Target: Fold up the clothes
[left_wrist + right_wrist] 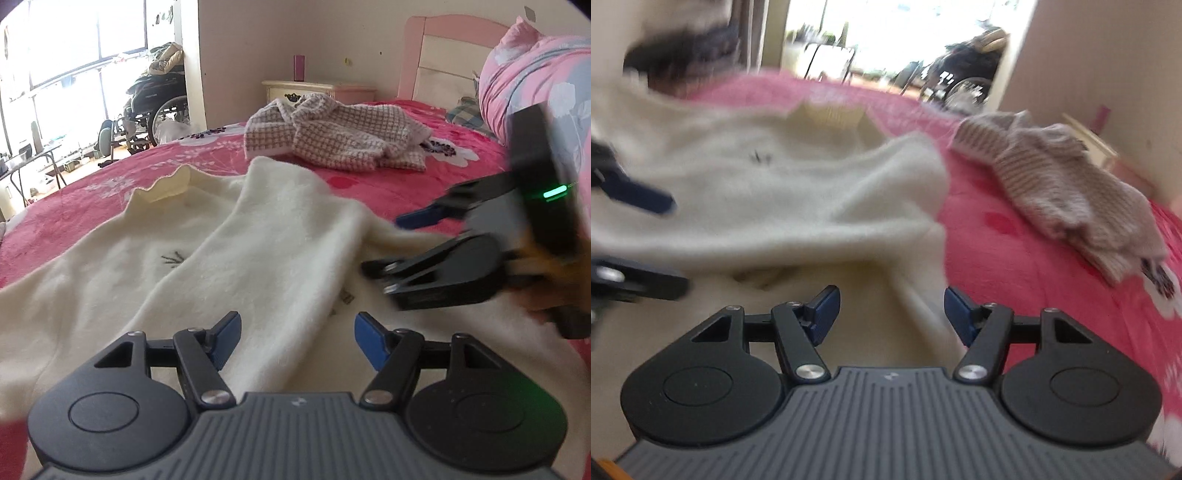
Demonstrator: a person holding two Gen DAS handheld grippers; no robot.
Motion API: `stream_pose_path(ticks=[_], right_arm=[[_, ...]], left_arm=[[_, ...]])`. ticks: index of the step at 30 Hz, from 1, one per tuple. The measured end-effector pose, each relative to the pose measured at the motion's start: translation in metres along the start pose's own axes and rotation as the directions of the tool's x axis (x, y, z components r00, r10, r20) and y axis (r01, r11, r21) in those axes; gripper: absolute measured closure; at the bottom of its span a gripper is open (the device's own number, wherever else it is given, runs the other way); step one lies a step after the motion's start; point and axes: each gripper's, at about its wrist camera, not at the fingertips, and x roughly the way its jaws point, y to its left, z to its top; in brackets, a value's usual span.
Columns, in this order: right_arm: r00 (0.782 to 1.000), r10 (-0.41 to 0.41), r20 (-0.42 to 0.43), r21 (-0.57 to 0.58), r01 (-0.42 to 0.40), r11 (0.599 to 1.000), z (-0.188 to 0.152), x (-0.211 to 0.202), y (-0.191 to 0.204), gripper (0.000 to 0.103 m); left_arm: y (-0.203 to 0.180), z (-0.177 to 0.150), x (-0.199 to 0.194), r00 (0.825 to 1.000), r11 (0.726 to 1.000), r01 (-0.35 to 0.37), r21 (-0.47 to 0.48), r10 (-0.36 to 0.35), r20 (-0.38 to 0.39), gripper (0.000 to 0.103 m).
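Both grippers [297, 338] [890, 312] agape, seemingly empty, over cream sweater [258, 240] on pink bed [388, 184]

Beyond the pink bedspread [388, 184] — a wheelchair [155, 107], a cream nightstand [299, 90], a pink headboard [443, 55].

Two garments lie on one bed [388, 188]: one cream sweater [258, 240] and one pink-and-white checked top [332, 133]. Two claws show, the left claw [297, 341] and the right claw [892, 314]. One nightstand [303, 90] carries one pink cylinder [299, 67]; one wheelchair [155, 110] stands by one window [85, 40]
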Motion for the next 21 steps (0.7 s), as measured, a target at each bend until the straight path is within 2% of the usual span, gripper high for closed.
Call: stream_pose_path(ticks=[2, 4, 6, 7, 8, 11, 12, 17, 21], right_arm=[[1.000, -0.016, -0.004, 0.016, 0.016, 1.000, 0.005, 0.018, -0.005, 0.046], [0.999, -0.024, 0.037, 0.136, 0.019, 0.991, 0.008, 0.021, -0.025, 0.072], [0.995, -0.062, 0.084, 0.309, 0.033, 0.951, 0.000, 0.015, -0.047, 0.073], [0.991, -0.089, 0.095, 0.391, 0.045, 0.919, -0.008, 0.013, -0.058, 0.077], [0.990, -0.109, 0.091, 0.472, 0.053, 0.880, -0.019, 0.013, -0.068, 0.077], [0.995, -0.064, 0.075, 0.688, -0.005, 0.726, -0.054, 0.025, -0.095, 0.077], [0.995, -0.055, 0.089, 0.714, -0.025, 0.699, -0.057, 0.026, -0.099, 0.077], [0.994, -0.055, 0.091, 0.723, -0.028, 0.690, -0.057, 0.030, -0.102, 0.075], [0.995, -0.033, 0.092, 0.732, -0.045, 0.680, -0.060, 0.031, -0.105, 0.073]], left_arm=[[0.003, -0.001, 0.002, 1.000, 1.000, -0.005, -0.009, 0.005, 0.002, 0.034], [0.007, -0.002, 0.004, 1.000, 1.000, -0.012, -0.023, 0.012, 0.000, 0.034], [0.015, -0.004, 0.005, 1.000, 0.999, -0.021, -0.042, 0.021, -0.002, 0.034], [0.019, -0.005, 0.007, 1.000, 0.998, -0.024, -0.053, 0.024, -0.002, 0.034], [0.023, -0.006, 0.009, 1.000, 0.997, -0.028, -0.066, 0.028, -0.004, 0.034], [0.041, -0.006, 0.016, 0.999, 0.992, -0.038, -0.121, 0.035, -0.029, 0.034], [0.046, -0.006, 0.018, 0.998, 0.989, -0.046, -0.142, 0.041, -0.036, 0.034], [0.077, -0.012, 0.007, 0.997, 0.964, -0.072, -0.257, 0.064, -0.042, 0.034], [0.108, -0.022, -0.020, 0.995, 0.923, -0.104, -0.369, 0.092, -0.049, 0.034]])
